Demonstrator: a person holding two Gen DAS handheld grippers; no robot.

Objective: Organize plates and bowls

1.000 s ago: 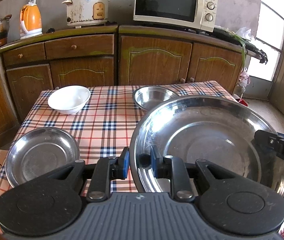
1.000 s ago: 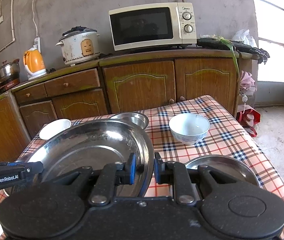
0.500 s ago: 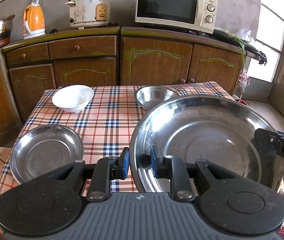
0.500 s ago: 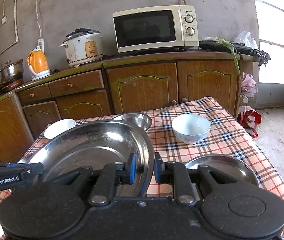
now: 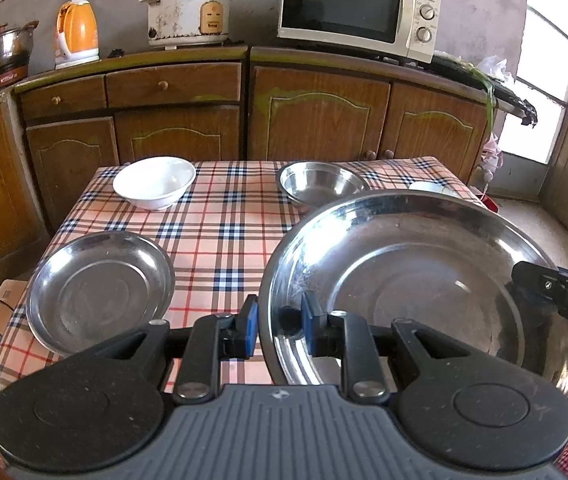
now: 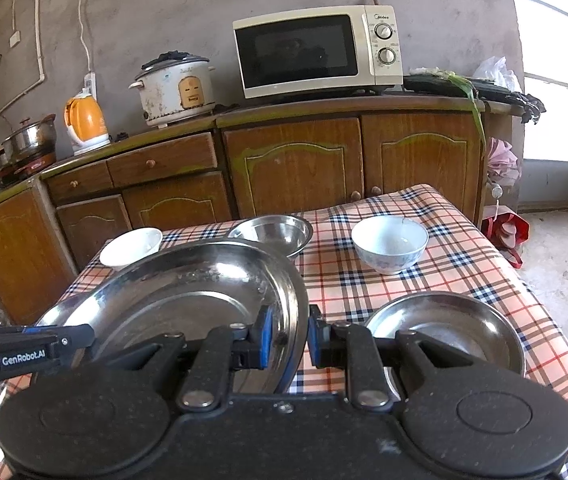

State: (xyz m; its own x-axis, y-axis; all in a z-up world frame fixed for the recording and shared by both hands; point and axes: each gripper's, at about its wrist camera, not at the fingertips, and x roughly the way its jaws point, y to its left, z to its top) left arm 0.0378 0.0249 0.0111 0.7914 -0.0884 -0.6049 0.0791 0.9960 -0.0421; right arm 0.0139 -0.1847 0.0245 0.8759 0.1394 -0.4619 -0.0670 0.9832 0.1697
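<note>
Left-wrist view: we hold the large steel plate by its near-left rim, the left gripper clamped across that edge with one blue pad outside the rim and one inside the dish. From the opposite side, the right gripper pinches the plate's right rim in the same way, so both hands carry the one plate between them, and it appears to ride clear of the checked tablecloth.

Outward from the fingers, a smaller steel plate lies on the cloth just left of the left gripper, and in the right-wrist view a second small steel plate lies just right of the right gripper. Farther back stand a white bowl, a steel bowl and a blue-white bowl.

We judge the coming move to turn on which side the plate goes down: each small plate lies beside one hand, well short of the bowls, so neither arm has the clear advantage. The held plate is wider than either small one, so we read it as the base of a stack rather than its top.
</note>
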